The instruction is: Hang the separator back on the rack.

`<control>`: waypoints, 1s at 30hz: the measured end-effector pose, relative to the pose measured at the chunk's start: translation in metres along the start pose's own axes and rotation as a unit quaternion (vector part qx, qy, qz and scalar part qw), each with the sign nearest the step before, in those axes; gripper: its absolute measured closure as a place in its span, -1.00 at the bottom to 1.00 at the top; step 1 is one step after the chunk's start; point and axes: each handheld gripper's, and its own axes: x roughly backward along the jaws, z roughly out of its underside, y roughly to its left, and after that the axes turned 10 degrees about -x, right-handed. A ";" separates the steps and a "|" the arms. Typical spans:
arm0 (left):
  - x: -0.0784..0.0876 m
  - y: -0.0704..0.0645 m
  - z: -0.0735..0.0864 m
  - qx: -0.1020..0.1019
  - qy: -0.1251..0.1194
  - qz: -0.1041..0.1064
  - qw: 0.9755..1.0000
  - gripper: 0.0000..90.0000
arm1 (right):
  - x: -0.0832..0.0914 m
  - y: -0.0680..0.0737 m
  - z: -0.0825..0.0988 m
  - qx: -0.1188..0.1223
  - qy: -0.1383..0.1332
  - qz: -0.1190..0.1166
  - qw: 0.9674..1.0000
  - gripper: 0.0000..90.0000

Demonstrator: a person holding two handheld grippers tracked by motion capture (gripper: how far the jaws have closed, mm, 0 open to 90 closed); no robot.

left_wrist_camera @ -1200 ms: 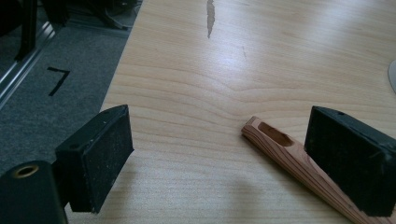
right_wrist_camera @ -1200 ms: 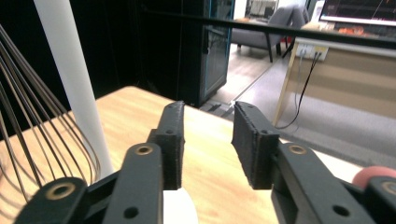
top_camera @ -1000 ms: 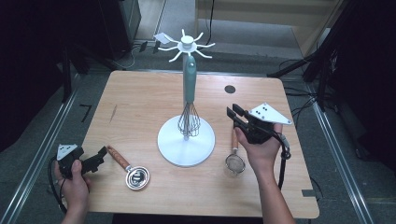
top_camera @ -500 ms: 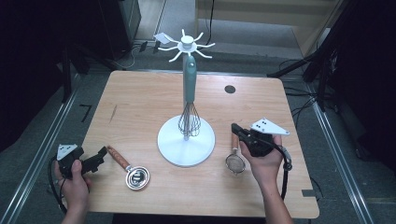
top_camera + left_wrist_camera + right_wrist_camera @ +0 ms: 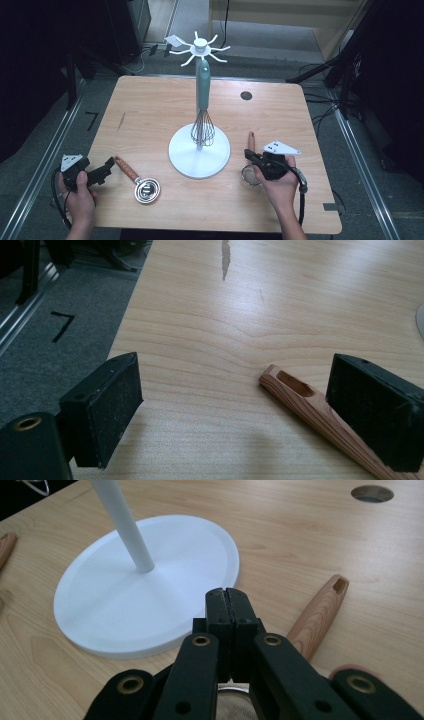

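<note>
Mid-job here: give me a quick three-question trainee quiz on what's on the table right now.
1. True or false: the teal-handled wire whisk hangs on the white hook stand.
2. The left tongs are: A open, B shut, C holding the whisk.
3. Which tongs are down at the wooden-handled mesh strainer?

Key: 1 true. 2 A. 3 the right tongs, jaws shut.

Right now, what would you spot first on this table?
First the tall white stand in the middle of the table, with a whisk hanging from its top. Left of it lies a wooden-handled cup near the open left claw. Right of it, the right claw is shut over a strainer.
</note>
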 end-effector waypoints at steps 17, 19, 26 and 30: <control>0.000 0.000 0.000 0.001 0.004 0.004 1.000 -0.82 | -0.008 0.014 0.020 -0.009 0.058 -0.002 0.998 1.00; 0.000 0.000 0.000 0.001 0.003 0.004 1.000 -0.82 | -0.008 0.016 0.024 -0.004 0.067 -0.003 0.998 1.00; 0.000 0.001 0.000 0.001 0.004 0.004 1.000 -0.82 | -0.009 0.014 0.032 -0.007 0.092 -0.004 0.996 1.00; 0.000 0.001 0.000 0.002 0.003 0.004 1.000 -0.82 | -0.006 0.010 0.036 -0.011 0.100 0.002 0.995 1.00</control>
